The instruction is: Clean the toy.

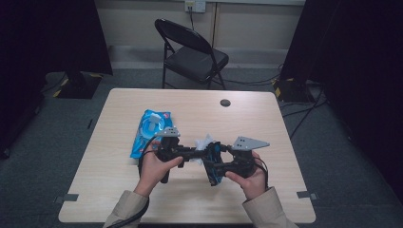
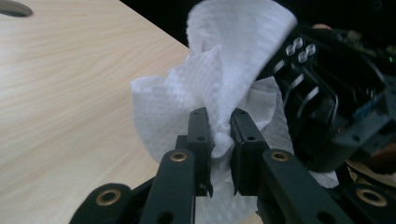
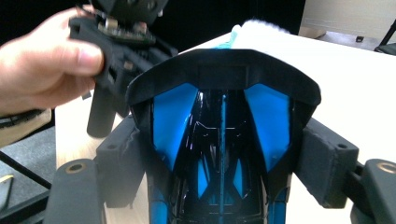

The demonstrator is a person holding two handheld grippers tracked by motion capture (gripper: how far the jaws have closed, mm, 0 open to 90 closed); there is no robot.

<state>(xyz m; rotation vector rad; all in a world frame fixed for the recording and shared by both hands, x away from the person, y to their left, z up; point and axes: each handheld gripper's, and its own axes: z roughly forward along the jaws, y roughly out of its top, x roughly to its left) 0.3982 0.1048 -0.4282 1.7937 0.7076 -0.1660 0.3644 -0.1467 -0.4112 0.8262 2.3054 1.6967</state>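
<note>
Wiping works best if the left tool, clenched on the crumpled white paper wipe, rubs gently across the glossy black-and-blue plastic gadget gripped by the right tool.

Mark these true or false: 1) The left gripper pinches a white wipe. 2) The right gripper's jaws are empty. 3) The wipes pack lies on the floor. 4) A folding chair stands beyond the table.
1) True: the left gripper is shut on the white wipe.
2) False: the right gripper clamps a black-and-blue object.
3) False: the wipes pack lies on the table.
4) True: the folding chair stands there.
</note>
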